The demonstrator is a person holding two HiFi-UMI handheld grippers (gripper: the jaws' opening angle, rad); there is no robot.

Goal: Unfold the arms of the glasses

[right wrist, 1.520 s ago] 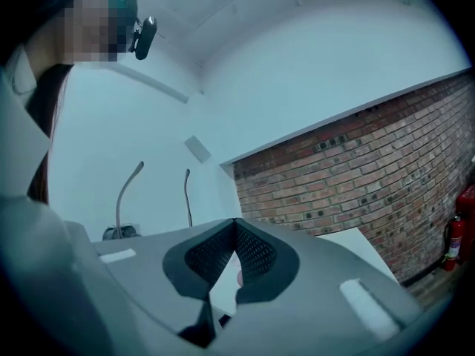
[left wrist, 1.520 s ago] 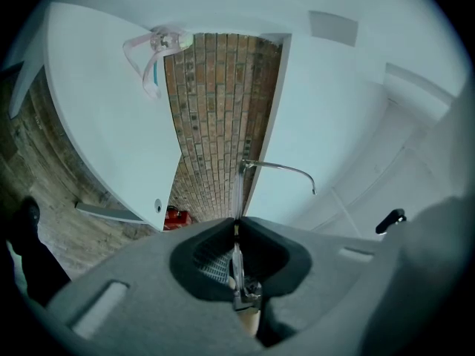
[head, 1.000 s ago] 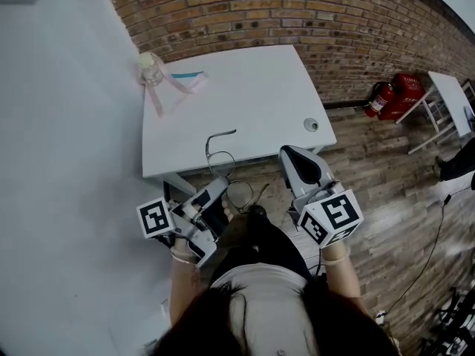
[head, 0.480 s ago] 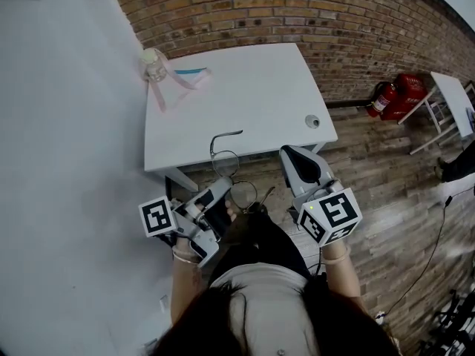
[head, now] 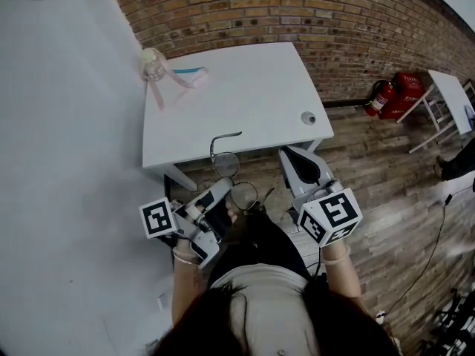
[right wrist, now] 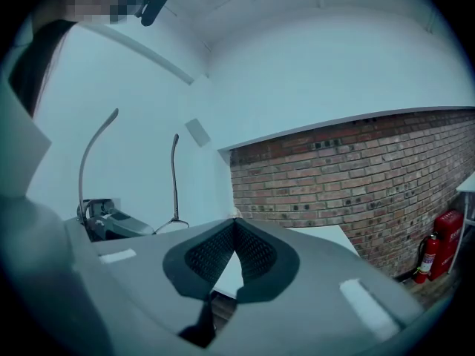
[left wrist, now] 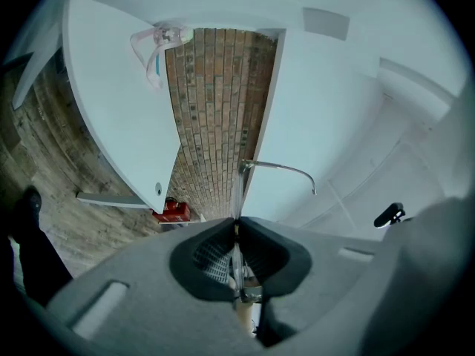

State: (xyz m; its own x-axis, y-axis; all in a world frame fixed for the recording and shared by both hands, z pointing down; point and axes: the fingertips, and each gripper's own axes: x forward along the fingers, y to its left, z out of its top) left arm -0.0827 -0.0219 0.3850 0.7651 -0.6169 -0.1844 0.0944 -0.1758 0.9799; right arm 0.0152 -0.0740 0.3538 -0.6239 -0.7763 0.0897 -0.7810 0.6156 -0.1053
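Note:
Thin wire-framed glasses (head: 226, 165) hang in the air just off the front edge of the white table (head: 245, 95). One arm (head: 226, 135) sticks out over the tabletop, and the other arm (head: 263, 196) points toward my right gripper. My left gripper (head: 221, 188) is shut on the frame between the lenses. In the left gripper view the frame (left wrist: 237, 199) runs straight out of the closed jaws (left wrist: 236, 222), with one arm (left wrist: 278, 167) curving to the right. My right gripper (head: 289, 156) hovers beside the glasses, shut and empty. The right gripper view shows both arms of the glasses (right wrist: 174, 176) upright at the left.
A small jar with a pink ribbon (head: 154, 65) stands at the table's far left corner. A small round object (head: 307, 118) lies near the right front corner. Red fire extinguishers (head: 393, 95) and another white table (head: 453, 99) stand at the right by the brick wall.
The left gripper and the glasses have drifted slightly right and toward the table. The right gripper has barely moved.

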